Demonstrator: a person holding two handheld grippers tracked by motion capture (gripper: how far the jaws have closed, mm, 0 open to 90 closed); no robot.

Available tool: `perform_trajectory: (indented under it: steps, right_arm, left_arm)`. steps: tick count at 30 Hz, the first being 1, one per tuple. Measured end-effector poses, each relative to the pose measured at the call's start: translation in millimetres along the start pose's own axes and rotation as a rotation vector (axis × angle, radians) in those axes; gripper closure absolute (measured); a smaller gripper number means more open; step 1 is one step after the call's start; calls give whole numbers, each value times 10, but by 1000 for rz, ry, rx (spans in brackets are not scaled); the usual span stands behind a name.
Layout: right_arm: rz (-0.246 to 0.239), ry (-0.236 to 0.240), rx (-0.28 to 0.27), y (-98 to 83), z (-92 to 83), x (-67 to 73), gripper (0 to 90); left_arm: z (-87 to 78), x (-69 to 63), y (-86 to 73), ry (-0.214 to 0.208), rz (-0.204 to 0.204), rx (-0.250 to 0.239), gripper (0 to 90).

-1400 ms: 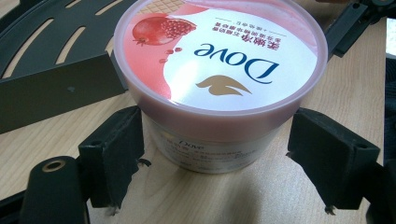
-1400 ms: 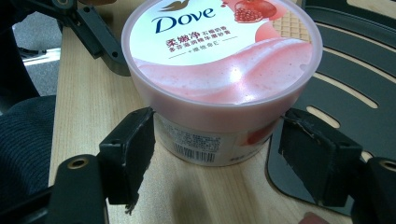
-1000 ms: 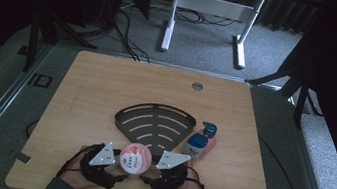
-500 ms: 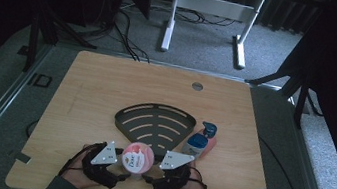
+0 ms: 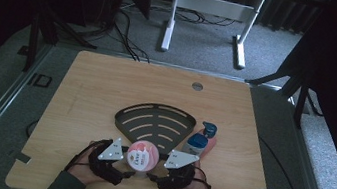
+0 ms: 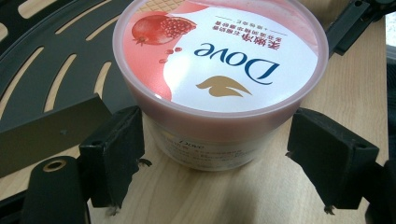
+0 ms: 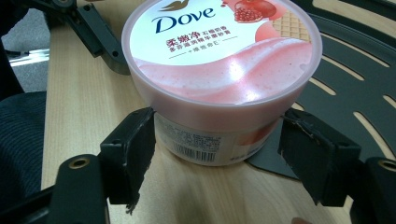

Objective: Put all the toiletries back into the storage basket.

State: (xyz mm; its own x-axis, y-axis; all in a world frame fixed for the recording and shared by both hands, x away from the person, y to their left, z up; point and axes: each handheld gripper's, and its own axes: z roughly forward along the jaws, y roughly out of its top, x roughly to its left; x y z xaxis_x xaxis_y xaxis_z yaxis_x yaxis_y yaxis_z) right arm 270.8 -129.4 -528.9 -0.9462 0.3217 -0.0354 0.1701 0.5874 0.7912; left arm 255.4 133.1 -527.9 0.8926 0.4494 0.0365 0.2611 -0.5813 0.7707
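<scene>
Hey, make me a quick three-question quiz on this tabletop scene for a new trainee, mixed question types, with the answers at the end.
1. True or false: the pink tub stands upright with its lid on.
2. Multiple choice: what does the tub partly rest on? A) a folded towel B) the black slotted tray C) a stack of plates
3. Short answer: what stands just right of the tray in the high view?

Key
1. True. The left gripper and right gripper each straddle its base.
2. B; its near side sits on the wooden table.
3. Two blue-capped bottles.
</scene>
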Motion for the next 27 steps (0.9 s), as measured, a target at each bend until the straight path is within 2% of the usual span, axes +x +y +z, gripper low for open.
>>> perform_trajectory:
  steps: [12, 27]
  right_arm:
    - [27, -18, -2, -37, -29, -84, 272]
    - [63, -88, -5, -65, -56, -148, 274]
  left_arm:
    - [96, 81, 89, -10, 18, -1, 192]
    - [209, 180, 176, -12, 32, -1, 192]
